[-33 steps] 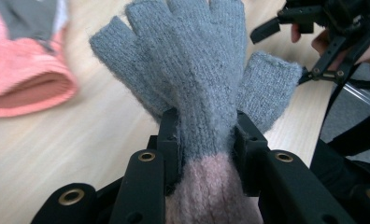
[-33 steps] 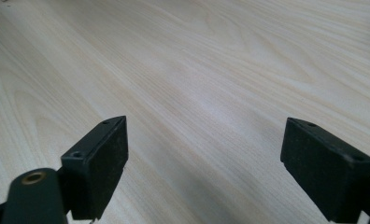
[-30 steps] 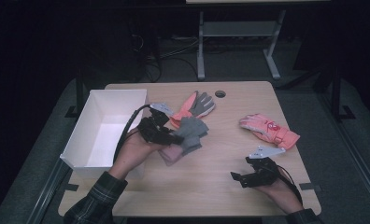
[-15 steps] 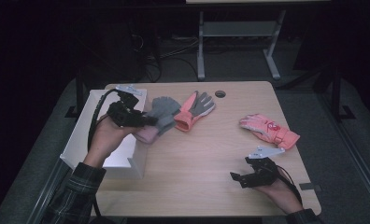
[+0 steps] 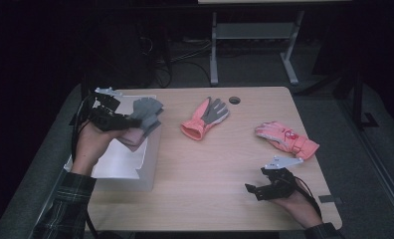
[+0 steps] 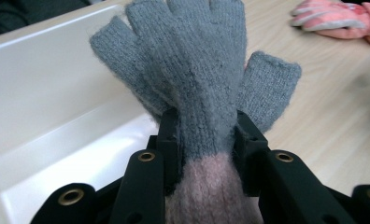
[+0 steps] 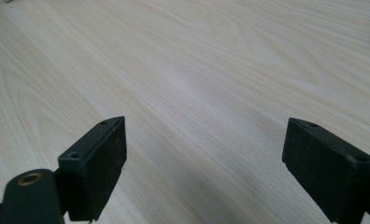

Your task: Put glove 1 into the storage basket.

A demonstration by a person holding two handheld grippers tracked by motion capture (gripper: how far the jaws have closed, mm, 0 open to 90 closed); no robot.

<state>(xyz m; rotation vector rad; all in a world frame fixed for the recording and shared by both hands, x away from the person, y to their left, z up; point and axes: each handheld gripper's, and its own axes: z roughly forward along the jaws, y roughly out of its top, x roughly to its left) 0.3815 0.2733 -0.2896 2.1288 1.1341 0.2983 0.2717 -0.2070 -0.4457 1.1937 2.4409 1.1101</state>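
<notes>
A grey knit glove with a pink cuff [image 5: 144, 115] [image 6: 206, 88] hangs above the white bin [image 5: 116, 162] at the table's left, pinched in my left gripper [image 5: 130, 122] [image 6: 205, 140], which is shut on it. The glove's fingers point away over the bin's right wall [image 6: 71, 116]. My right gripper [image 5: 252, 190] [image 7: 204, 163] rests low near the table's front right, open, with bare wood between its fingers. A salmon glove with a grey palm [image 5: 205, 117] lies mid-table, and a pink ski glove [image 5: 286, 138] [image 6: 337, 18] lies at the right.
The wooden table [image 5: 220, 169] has a small round cable hole [image 5: 235, 100] near its far edge. A metal desk frame [image 5: 249, 40] and cables stand on the dark floor beyond. A strip of tape [image 5: 330, 199] sits by the front right corner.
My left gripper carried the grey glove leftward from the table's middle to above the white bin. The right gripper stayed put.
</notes>
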